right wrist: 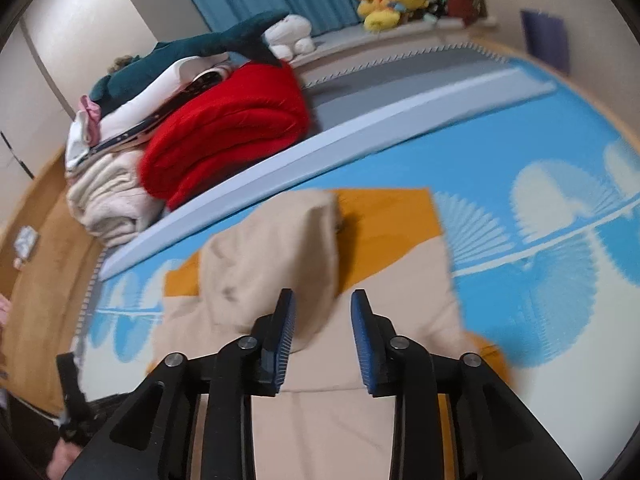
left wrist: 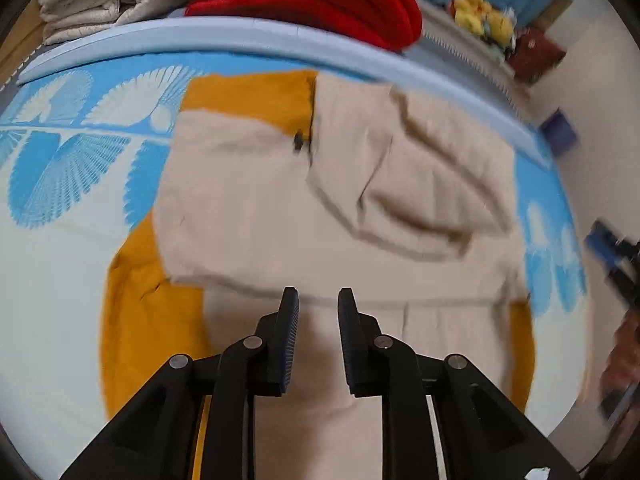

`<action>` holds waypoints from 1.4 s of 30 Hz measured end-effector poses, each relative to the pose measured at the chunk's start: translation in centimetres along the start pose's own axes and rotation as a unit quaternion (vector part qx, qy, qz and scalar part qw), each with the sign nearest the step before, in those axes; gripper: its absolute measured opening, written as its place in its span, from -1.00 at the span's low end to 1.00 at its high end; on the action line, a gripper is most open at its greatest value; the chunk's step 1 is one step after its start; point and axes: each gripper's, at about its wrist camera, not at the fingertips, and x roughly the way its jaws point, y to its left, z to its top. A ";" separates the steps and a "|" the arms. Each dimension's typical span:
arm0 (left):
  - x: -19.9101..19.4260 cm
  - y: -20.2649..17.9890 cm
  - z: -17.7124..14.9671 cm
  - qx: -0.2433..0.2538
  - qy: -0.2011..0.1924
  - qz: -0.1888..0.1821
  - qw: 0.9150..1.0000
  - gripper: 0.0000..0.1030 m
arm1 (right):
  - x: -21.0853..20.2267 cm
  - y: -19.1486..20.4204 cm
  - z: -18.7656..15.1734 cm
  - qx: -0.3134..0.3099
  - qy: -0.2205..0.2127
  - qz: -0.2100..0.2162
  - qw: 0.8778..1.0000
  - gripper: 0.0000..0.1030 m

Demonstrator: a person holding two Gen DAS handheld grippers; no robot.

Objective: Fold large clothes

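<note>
A beige and mustard hooded garment [left wrist: 280, 208] lies partly folded on a blue and white patterned mat [left wrist: 60, 168]. Its beige hood [left wrist: 420, 184] lies on top at the far right. My left gripper [left wrist: 318, 300] is open and empty, hovering over the garment's near part. In the right wrist view the same garment [right wrist: 380, 292] lies on the mat [right wrist: 540, 200], with the hood [right wrist: 272, 248] bunched up just ahead of my right gripper [right wrist: 322, 300], which is open and empty. The right gripper also shows at the right edge of the left wrist view [left wrist: 616, 256].
A folded red blanket [right wrist: 228, 136] and a cream blanket [right wrist: 108, 200] are stacked past the mat's pale blue edge [right wrist: 320, 152]. A plush shark [right wrist: 192, 56] lies on top. Yellow plush toys [right wrist: 388, 0] sit by blue curtains. Wooden floor [right wrist: 40, 240] lies at left.
</note>
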 end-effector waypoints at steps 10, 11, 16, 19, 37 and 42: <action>6.8 1.7 3.4 -0.098 0.032 -0.101 0.990 -0.61 | 10.4 0.9 -1.4 0.052 0.096 0.031 0.993 -0.09; 7.6 2.0 3.5 -0.113 0.041 -0.114 0.986 -0.61 | 11.4 0.8 -1.5 0.054 0.106 0.023 0.993 -0.09; 9.9 2.6 3.8 -0.175 0.057 -0.169 0.968 -0.15 | 14.8 0.4 -2.2 0.049 0.126 0.028 0.990 -0.76; 11.1 2.9 3.6 -0.209 0.067 -0.200 0.955 0.00 | 14.2 0.5 -2.0 0.084 0.109 0.092 0.986 -0.96; 7.3 1.6 5.1 -0.092 0.051 0.033 0.994 -0.61 | 19.2 -4.5 -8.5 0.250 0.228 0.007 0.941 -0.87; 2.1 -1.4 6.3 -0.029 -0.078 0.036 0.996 -0.20 | 16.1 -2.2 -4.0 0.181 0.112 0.027 0.977 -0.41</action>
